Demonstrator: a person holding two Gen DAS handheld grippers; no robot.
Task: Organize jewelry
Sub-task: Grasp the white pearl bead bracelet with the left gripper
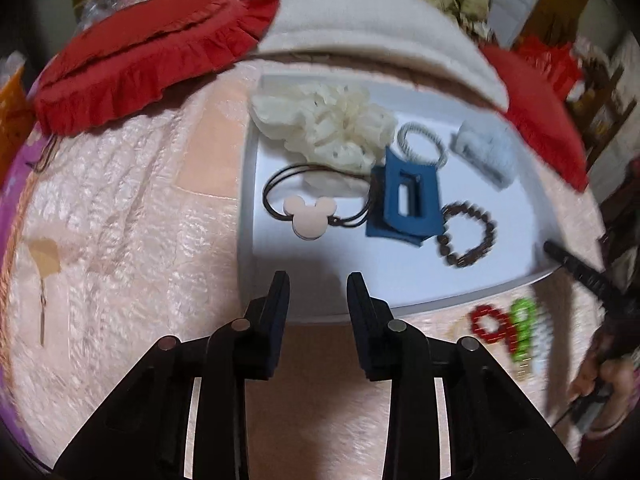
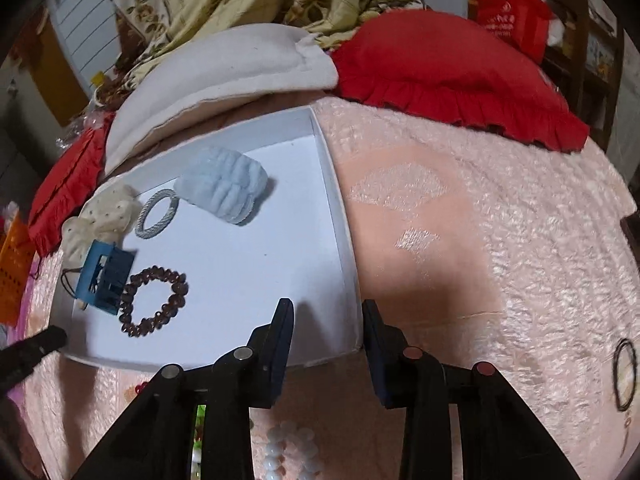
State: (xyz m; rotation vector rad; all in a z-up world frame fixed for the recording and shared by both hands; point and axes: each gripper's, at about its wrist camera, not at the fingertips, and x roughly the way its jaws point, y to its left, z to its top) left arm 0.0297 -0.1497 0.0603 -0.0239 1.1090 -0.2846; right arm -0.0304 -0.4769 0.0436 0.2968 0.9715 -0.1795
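A white shallow box (image 1: 256, 160) (image 2: 340, 216) lies on the pink bedspread. In it lie a cream scrunchie (image 1: 324, 120) (image 2: 100, 216), a brown hair tie with a pink mouse-head charm (image 1: 306, 214), a blue square claw clip (image 1: 404, 200) (image 2: 105, 276), a brown bead bracelet (image 1: 466, 234) (image 2: 154, 306), a silver-grey ring tie (image 1: 422, 144) (image 2: 157, 213) and a light blue fluffy clip (image 1: 486, 152) (image 2: 226, 188). My left gripper (image 1: 318, 284) is open and empty above the box's near edge. My right gripper (image 2: 328, 312) is open and empty over the box's near right corner.
Red and green bead bracelets (image 1: 506, 326) lie on the bedspread in front of the box. White beads (image 2: 290, 454) lie under my right gripper. A dark hair tie (image 2: 624, 374) lies at far right. Red pillows (image 1: 136, 60) (image 2: 452, 76) and a white cushion (image 2: 216, 80) lie behind the box.
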